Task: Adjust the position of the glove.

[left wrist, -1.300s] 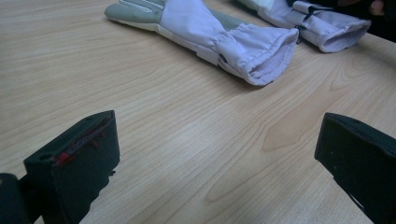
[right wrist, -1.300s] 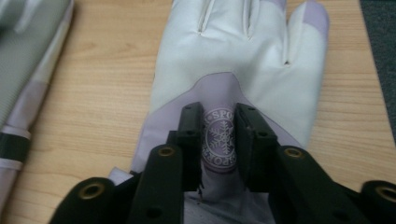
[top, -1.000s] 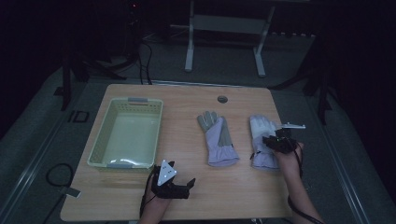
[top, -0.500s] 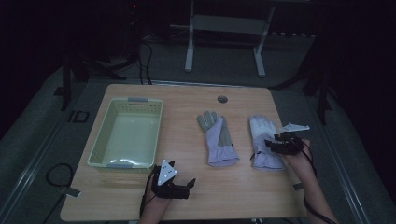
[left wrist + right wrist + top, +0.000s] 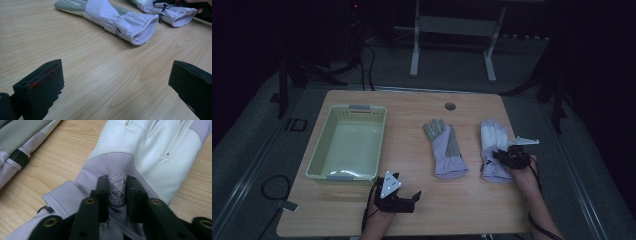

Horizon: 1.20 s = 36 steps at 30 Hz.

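A wooden tabletop point(image 5: 412, 210) in a dim room carries a pale green basket point(image 5: 347, 142) toward its left edge and two lavender gloves laid fingers away from the person. The left glove point(image 5: 443, 147) lies near the tabletop's middle, grey panel showing, its cuff opening toward the near edge; the left gripper view shows the same glove point(image 5: 117, 20) lying flat with its gathered cuff open. The right glove point(image 5: 494, 150) rests near the right edge, white fingers pointing to the far edge. The right gripper point(image 5: 512, 159), held in the person's right hand point(image 5: 524, 172), sits over this glove's cuff; in the right gripper view its jaws are closed on a pinch of the lavender cloth at the wrist of the right glove point(image 5: 140, 152), on either side of a round snowflake badge point(image 5: 118, 189). The left gripper point(image 5: 399, 197) rests near the near edge of the tabletop, in front of the basket's right corner, its jaws wide apart with bare wood between them. A small round hole point(image 5: 450, 106) marks the far edge.
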{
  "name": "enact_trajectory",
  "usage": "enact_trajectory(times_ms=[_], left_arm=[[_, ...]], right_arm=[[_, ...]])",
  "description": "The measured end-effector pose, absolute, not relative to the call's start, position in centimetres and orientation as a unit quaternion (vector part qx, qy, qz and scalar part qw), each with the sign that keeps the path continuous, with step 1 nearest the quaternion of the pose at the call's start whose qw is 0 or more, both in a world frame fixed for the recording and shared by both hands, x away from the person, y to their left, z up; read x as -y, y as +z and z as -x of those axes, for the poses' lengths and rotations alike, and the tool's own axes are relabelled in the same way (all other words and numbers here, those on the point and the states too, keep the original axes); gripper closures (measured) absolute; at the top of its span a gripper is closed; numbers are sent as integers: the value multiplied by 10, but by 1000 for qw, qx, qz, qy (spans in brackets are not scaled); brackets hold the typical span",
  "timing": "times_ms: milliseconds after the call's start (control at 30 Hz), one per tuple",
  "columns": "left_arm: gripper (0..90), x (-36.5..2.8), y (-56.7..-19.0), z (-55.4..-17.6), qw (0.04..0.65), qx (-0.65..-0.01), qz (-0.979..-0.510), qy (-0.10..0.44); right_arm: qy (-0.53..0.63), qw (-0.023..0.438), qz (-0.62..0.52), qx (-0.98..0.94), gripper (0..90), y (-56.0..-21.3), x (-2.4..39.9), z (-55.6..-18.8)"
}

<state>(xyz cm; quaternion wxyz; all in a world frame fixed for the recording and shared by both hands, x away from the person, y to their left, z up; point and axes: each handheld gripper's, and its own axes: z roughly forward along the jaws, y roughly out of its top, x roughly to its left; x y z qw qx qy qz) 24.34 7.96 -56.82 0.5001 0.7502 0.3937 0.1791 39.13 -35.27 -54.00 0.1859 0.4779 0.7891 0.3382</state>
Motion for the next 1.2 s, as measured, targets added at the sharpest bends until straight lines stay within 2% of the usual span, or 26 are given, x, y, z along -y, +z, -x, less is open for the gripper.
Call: enact_trajectory(times_ms=[267,633,867,1200], left_arm=[[0,-80,-568,-243,501,-394,-749,180],[0,-79,-568,-243,499,-393,-750,182],[0,-79,-568,-243,498,-393,-751,183],[0,-79,-568,-243,499,-392,-751,182]], right_arm=[[327,195,-504,-775,797,-519,351,-389],[371,196,-488,-766,803,-456,354,-391],[388,196,-464,-772,803,-427,340,-391],[394,189,-431,-789,802,-406,298,-395]])
